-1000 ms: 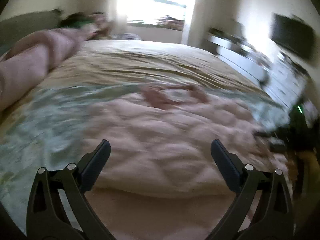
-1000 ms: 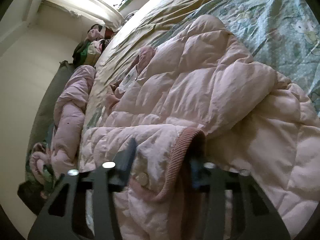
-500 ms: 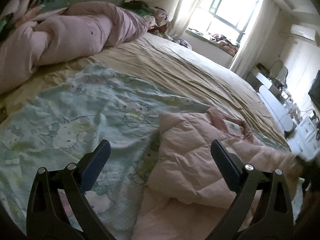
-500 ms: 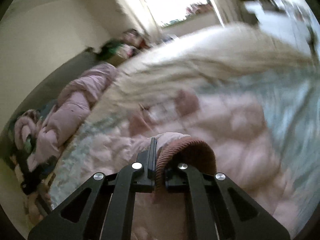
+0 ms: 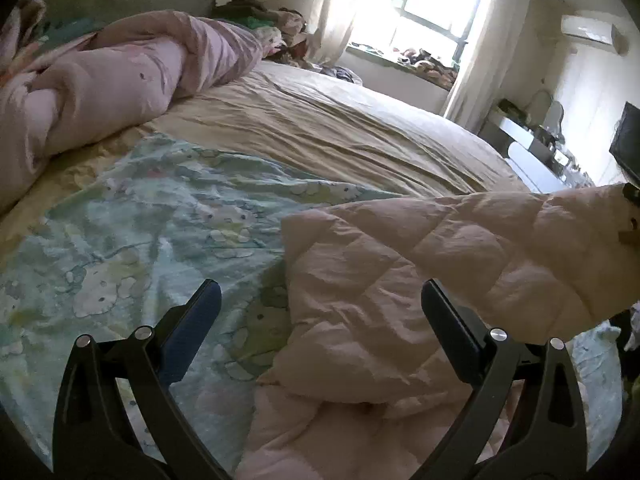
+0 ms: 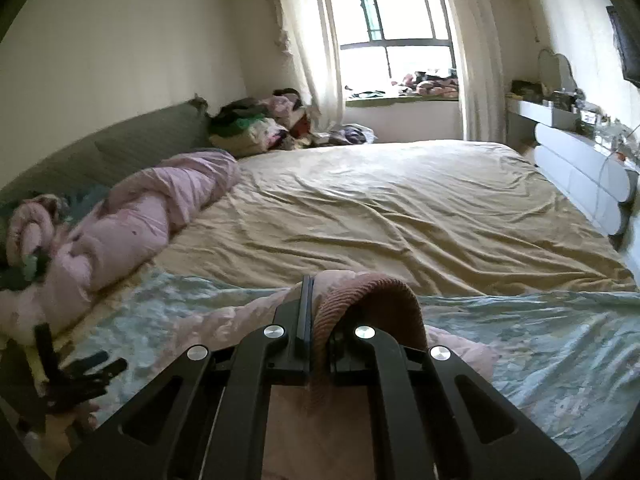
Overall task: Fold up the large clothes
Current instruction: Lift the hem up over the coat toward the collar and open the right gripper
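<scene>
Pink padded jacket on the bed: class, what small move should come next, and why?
Probably carry the ribbed cuff across over the pink jacket. The right gripper is shut on that cuff, the sleeve hangs lifted, and the left gripper hovers open above the jacket.

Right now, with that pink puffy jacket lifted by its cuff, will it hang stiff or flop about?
Probably floppy: the jacket sags and creases where the right hand-held gripper pinches its ribbed cuff. Its puffed quilting suggests it's light for its bulk. The smooth shell may slide easily over the bedsheet.
</scene>
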Demonstrator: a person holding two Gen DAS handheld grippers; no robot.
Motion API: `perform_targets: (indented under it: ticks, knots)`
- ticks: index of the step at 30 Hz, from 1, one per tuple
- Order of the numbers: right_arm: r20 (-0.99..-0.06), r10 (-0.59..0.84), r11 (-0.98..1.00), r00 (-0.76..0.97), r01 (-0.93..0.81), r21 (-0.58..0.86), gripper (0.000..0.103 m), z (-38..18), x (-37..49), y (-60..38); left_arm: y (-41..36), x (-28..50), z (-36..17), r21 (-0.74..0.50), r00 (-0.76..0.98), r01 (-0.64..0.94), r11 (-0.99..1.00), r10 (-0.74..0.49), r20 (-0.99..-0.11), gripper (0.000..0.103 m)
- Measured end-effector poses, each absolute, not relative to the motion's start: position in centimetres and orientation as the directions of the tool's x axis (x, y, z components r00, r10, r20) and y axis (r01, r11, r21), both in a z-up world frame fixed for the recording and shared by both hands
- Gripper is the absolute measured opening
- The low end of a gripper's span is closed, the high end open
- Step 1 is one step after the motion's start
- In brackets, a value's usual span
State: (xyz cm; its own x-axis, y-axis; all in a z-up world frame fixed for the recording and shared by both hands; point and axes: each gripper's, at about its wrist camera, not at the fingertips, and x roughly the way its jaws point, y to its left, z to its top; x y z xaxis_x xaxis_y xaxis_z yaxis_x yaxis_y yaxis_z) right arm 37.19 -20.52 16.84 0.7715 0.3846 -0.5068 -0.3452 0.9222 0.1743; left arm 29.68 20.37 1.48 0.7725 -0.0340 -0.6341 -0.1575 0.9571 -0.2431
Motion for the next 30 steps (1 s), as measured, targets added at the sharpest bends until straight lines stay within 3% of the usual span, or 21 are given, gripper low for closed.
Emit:
perform_targets:
  ticks: [25, 27, 30]
  knots:
    - [-0.657, 0.271, 0.963, 0.704, -0.206, 0.176, 0.005, 7.2, 40.5, -21.5, 14.5, 32.2, -1.3, -0.184, 0.727, -0.02, 0.983, -0.112, -0.678, 0.094]
    - [-0.664, 0.262, 0.965, 0.7, -0.197, 0.173, 0.005, 6.7, 40.6, -21.6, 13.9, 32.3, -1.6, -0.175, 0.72, -0.006, 0.985, -0.117, -0.684, 0.091]
    - [-0.675, 0.258, 0.966, 0.691, -0.187, 0.178, 0.009, 5.9, 40.7, -21.6, 13.0, 32.4, -2.0, -0.163, 0.706, 0.023, 0.986, -0.131, -0.696, 0.079]
